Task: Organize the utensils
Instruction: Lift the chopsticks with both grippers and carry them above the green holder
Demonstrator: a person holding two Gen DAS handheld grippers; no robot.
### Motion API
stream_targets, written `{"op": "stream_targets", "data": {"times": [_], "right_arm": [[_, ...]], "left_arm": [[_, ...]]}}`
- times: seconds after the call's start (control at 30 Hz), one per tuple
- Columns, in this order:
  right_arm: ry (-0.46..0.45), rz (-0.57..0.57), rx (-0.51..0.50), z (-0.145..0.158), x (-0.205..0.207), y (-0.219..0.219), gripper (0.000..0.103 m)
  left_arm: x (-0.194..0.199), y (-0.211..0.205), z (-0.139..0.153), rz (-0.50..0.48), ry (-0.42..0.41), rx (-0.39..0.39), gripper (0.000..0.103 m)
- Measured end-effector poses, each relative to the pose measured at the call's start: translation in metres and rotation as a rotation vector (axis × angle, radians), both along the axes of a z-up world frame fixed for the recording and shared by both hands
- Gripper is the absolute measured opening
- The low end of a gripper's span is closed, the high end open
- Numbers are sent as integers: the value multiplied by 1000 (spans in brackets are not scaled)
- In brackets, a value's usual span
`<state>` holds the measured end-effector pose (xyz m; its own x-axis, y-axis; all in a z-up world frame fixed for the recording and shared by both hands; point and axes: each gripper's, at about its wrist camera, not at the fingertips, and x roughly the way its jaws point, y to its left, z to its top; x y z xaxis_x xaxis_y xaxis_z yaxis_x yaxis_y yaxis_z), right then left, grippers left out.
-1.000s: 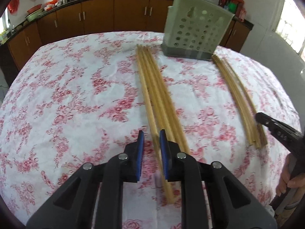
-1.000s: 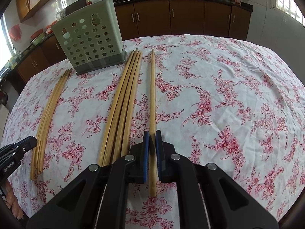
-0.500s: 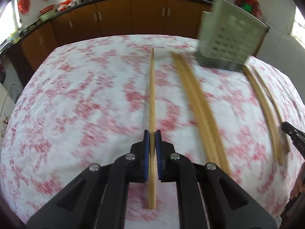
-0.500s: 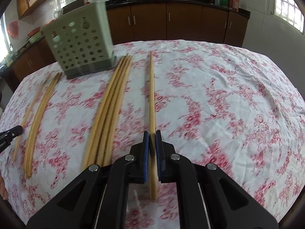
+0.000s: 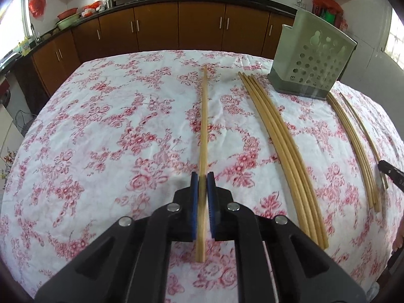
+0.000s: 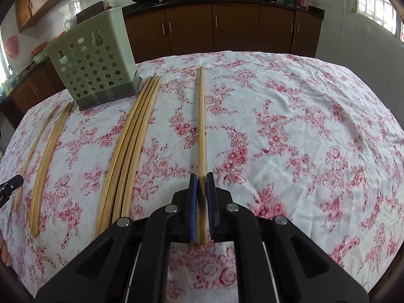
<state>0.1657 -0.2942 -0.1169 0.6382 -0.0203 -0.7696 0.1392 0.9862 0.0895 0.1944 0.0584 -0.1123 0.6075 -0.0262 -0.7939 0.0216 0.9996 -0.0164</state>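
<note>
Gripping one chopstick (image 5: 203,136) in the left gripper (image 5: 202,197) and another (image 6: 201,126) in the right gripper (image 6: 201,197), we judged both needed carrying to the perforated holder (image 6: 93,68) near the table's far edge

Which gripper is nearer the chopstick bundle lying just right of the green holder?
Right. The right gripper, shut on one chopstick, sits just right of that bundle; the left gripper is far to its left, beyond the second bundle.

The left hand-held gripper (image 5: 202,184), open over the chopstick bundle (image 5: 285,151) a second ago, has clamped its blue pads on one chopstick (image 5: 204,126) and drawn it aside, well clear of that bundle on the bench (image 5: 101,126).
</note>
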Motion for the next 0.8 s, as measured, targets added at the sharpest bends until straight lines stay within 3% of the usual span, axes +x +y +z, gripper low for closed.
{"op": "stream_targets", "data": {"times": [0.2, 0.3, 0.6, 0.8], "right_arm": [[-5, -3, 3, 2, -6, 4, 8], [-72, -9, -3, 23, -13, 2, 8], [-318, -3, -37, 110, -27, -4, 8], [-370, -6, -41, 129, -20, -7, 8]], "left_arm": [[-6, -6, 1, -20, -8, 41, 8], [-8, -2, 13, -15, -30, 23, 8], [-13, 15, 119, 9, -302, -76, 8], [-1, 17, 147, 6, -350, -67, 8]]}}
